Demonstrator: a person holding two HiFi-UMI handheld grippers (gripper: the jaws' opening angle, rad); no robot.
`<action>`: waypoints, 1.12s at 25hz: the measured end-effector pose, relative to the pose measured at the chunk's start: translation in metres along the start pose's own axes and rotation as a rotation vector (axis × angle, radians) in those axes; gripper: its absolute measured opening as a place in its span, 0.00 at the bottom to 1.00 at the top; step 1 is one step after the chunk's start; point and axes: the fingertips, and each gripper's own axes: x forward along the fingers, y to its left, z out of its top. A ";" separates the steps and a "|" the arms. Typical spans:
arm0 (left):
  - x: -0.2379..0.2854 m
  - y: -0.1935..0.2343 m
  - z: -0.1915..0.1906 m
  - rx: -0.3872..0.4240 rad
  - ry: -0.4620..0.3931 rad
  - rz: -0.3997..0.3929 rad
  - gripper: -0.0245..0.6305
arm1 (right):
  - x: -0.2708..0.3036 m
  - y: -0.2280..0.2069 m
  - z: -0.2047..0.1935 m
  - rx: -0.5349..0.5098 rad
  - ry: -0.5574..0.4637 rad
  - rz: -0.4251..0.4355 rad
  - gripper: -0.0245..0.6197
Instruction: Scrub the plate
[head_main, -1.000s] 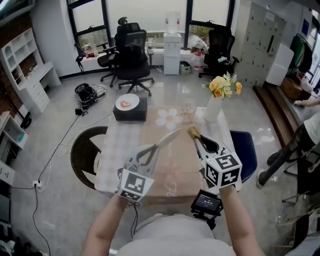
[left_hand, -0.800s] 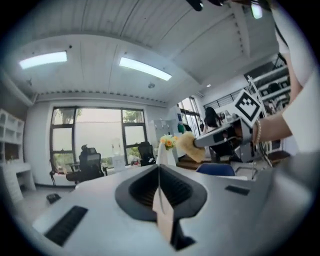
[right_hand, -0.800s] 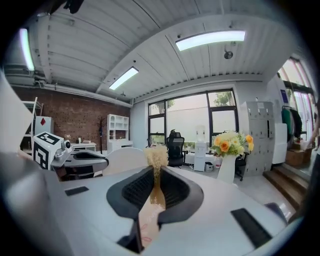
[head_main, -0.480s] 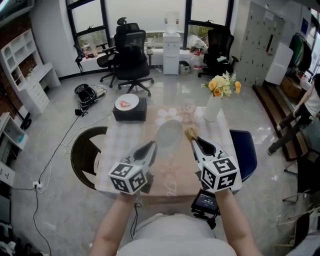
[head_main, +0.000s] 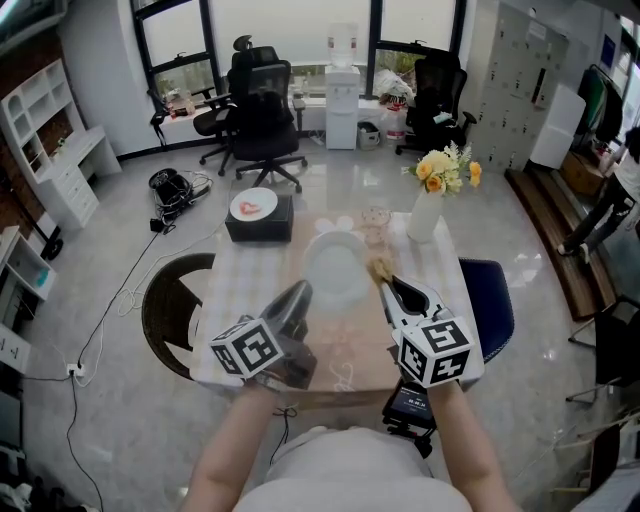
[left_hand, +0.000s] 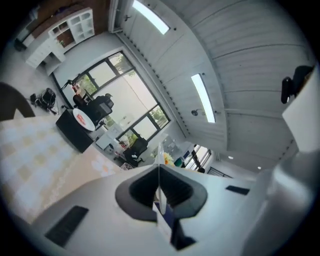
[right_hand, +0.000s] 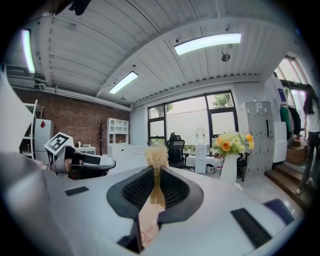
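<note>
Holding the plate (head_main: 338, 268) by its near rim, the left hand-held gripper (head_main: 299, 297) is closed on it above the bench (head_main: 238, 292), nearer its far edge. The right hand-held gripper (head_main: 391, 286) grips a brush (head_main: 380, 267), its tuft just beside the plate's right rim.

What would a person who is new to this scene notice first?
A white plate is held over the table, its rim clamped in the left gripper. Just to its right, the right gripper pinches a straw-coloured scrubber. Yellow flowers in a white vase stand at the table's far right.
</note>
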 end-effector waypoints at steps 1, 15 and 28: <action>0.001 0.000 -0.001 -0.049 -0.006 -0.011 0.07 | 0.000 0.000 0.000 -0.002 -0.003 -0.003 0.11; -0.005 0.029 -0.010 -0.385 -0.074 -0.008 0.07 | -0.002 -0.001 0.004 -0.007 -0.033 -0.006 0.11; 0.002 0.031 -0.013 -0.381 -0.056 -0.010 0.07 | 0.002 -0.005 0.003 -0.014 -0.029 -0.015 0.11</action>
